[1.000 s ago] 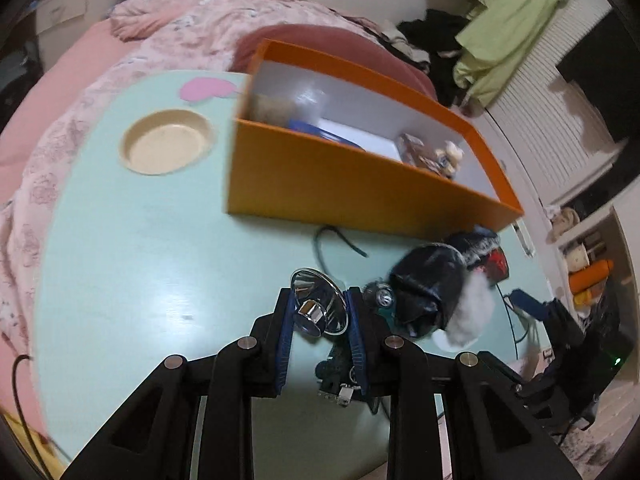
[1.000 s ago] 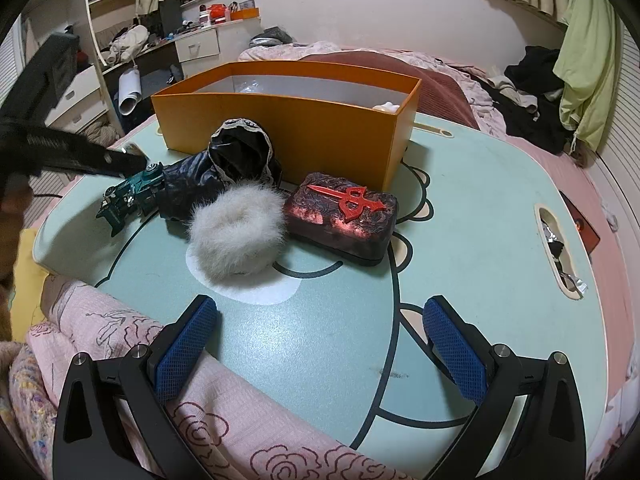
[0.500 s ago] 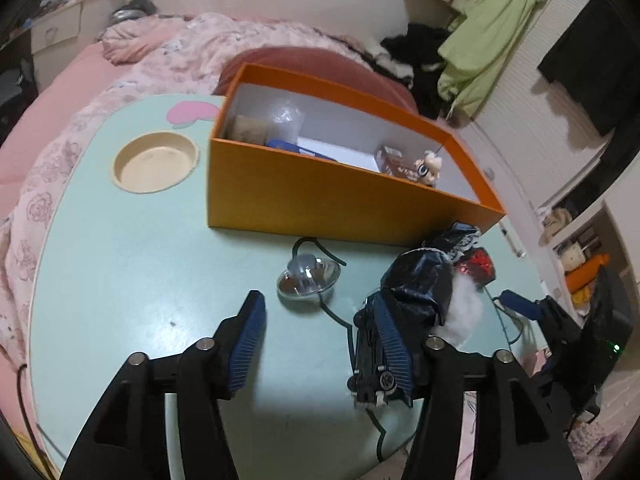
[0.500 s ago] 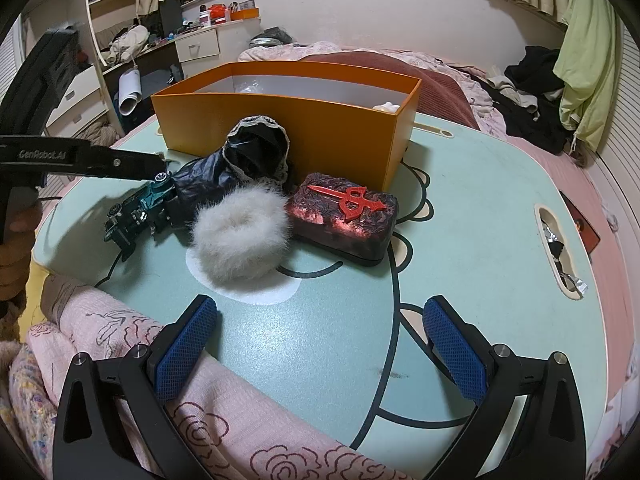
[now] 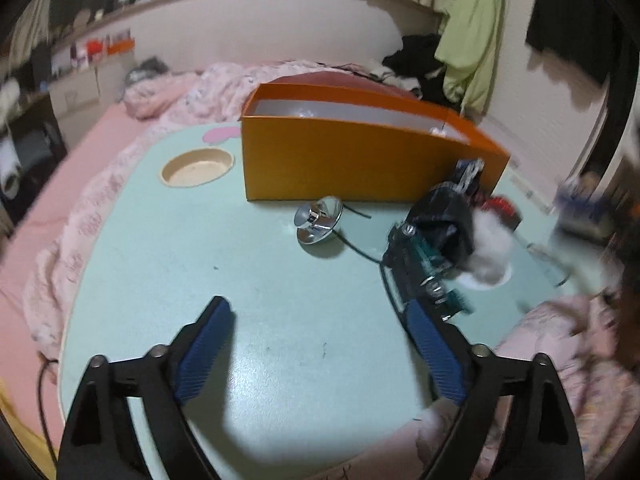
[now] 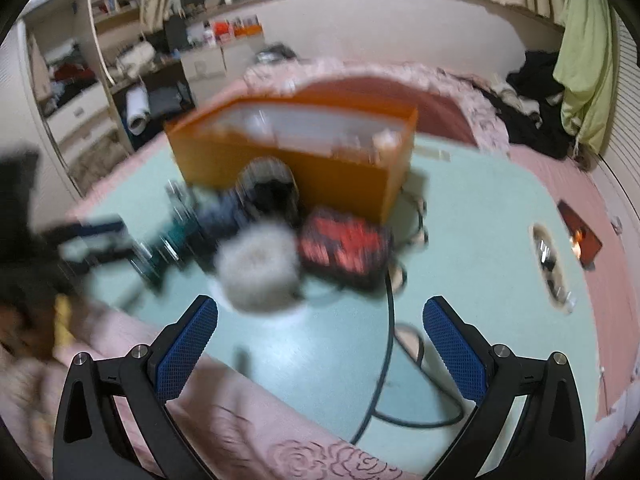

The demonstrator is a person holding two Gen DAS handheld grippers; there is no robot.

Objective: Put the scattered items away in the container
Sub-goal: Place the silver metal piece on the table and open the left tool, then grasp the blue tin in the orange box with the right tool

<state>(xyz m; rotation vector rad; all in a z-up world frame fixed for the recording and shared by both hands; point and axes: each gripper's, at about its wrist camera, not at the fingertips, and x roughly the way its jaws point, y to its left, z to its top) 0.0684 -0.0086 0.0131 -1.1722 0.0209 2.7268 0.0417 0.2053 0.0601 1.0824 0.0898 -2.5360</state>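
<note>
An orange box (image 5: 360, 156) stands on the mint table (image 5: 200, 248), with some items inside. A shiny metal reflector (image 5: 319, 219) lies in front of it. To its right lie a green circuit board (image 5: 428, 276), a black pouch (image 5: 444, 216), a white fluffy ball (image 5: 488, 248) and a dark red-marked case (image 6: 344, 246). My left gripper (image 5: 320, 340) is open and empty, well short of the reflector. My right gripper (image 6: 320, 340) is open and empty, just short of the fluffy ball (image 6: 260, 268). The right wrist view is blurred.
A round beige recess (image 5: 197, 167) is sunk in the table left of the box (image 6: 296, 160). A black cable (image 5: 356, 246) runs from the reflector. Pink bedding (image 5: 80, 216) surrounds the table. A slot recess (image 6: 550, 260) sits at the table's right side.
My left gripper let go of the reflector, opened wide and pulled back; the reflector now lies on the table. My right gripper has moved in toward the fluffy ball.
</note>
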